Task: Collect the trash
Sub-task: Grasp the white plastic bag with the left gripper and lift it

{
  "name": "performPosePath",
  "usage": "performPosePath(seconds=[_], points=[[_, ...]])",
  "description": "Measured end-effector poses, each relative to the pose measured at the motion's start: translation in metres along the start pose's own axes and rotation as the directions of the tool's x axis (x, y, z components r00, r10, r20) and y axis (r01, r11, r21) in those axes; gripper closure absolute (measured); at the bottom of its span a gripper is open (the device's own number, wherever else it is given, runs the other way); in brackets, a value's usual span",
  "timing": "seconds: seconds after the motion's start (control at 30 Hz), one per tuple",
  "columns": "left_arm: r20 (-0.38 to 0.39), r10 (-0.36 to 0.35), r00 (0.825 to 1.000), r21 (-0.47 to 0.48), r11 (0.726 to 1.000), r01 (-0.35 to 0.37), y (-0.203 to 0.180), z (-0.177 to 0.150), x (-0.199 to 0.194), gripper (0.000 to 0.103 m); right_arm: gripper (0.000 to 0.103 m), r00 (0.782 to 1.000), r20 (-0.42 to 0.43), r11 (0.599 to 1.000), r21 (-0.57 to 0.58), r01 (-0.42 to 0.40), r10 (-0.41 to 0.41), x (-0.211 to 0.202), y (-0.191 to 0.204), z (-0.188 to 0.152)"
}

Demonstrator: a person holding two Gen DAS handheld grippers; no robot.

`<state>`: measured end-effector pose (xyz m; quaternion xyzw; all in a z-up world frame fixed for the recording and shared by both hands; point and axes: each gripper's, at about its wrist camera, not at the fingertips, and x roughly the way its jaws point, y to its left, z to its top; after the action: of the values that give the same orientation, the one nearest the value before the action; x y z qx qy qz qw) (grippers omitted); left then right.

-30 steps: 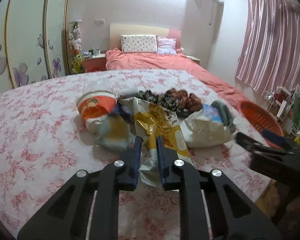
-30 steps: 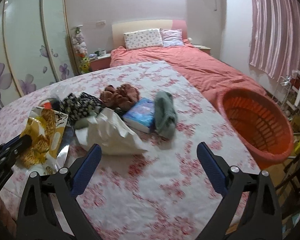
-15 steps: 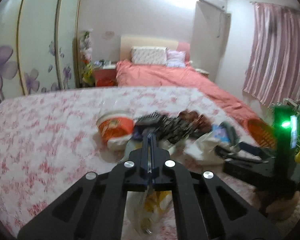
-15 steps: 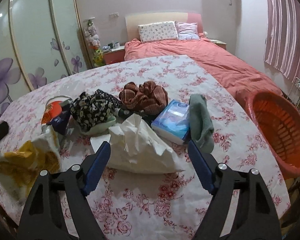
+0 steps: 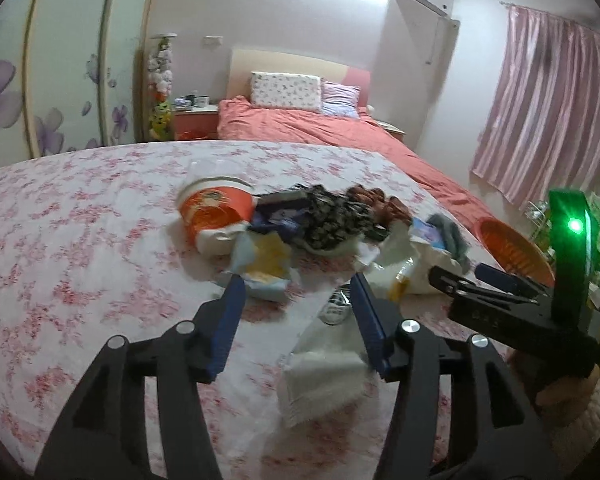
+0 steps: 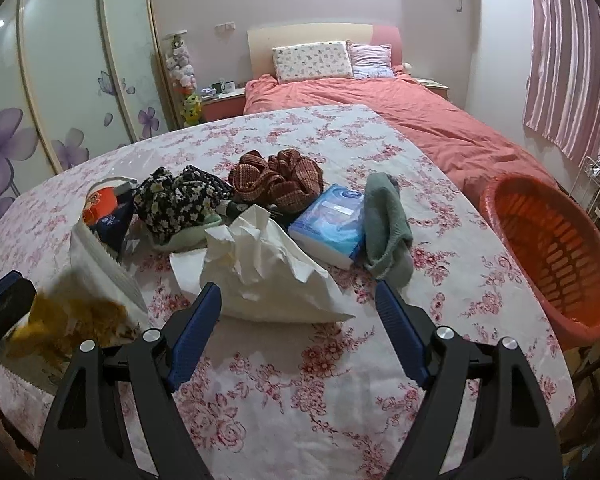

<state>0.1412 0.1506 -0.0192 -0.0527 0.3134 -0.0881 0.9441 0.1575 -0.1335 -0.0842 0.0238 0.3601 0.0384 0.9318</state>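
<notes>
My left gripper [image 5: 296,284] is open and empty above the table's near edge. The yellow snack bag [image 5: 320,376] is blurred just below it, loose between the jaws; it shows at the left in the right wrist view [image 6: 80,312]. My right gripper [image 6: 298,292] is open and empty in front of a crumpled white paper bag [image 6: 268,272]. An orange instant-noodle cup [image 5: 216,212] lies on its side, with a smaller yellow wrapper [image 5: 264,264] beside it.
The floral tablecloth [image 6: 300,392] carries a patterned dark cloth [image 6: 180,200], a brown scarf [image 6: 276,180], a blue tissue pack [image 6: 332,224] and a grey-green sock [image 6: 388,228]. An orange basket [image 6: 552,248] stands off the table's right side. A bed is behind.
My left gripper closed on the yellow snack bag and lifted it toward the near edge, then opened; the bag is now loose beneath it. My right gripper moved closer to the white paper bag.
</notes>
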Motion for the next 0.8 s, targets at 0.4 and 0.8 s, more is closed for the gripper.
performPosePath(seconds=[0.4, 0.8], points=[[-0.013, -0.031, 0.999, 0.042, 0.999, 0.032, -0.023, -0.005, -0.002, 0.033, 0.024, 0.999, 0.006, 0.998, 0.05, 0.041, -0.041, -0.008, -0.025, -0.004], [-0.089, -0.086, 0.992, 0.121, 0.988, 0.096, -0.062, -0.032, 0.005, 0.029, 0.024, 0.997, 0.027, 0.994, 0.076, 0.074, -0.076, -0.023, -0.048, -0.012]])
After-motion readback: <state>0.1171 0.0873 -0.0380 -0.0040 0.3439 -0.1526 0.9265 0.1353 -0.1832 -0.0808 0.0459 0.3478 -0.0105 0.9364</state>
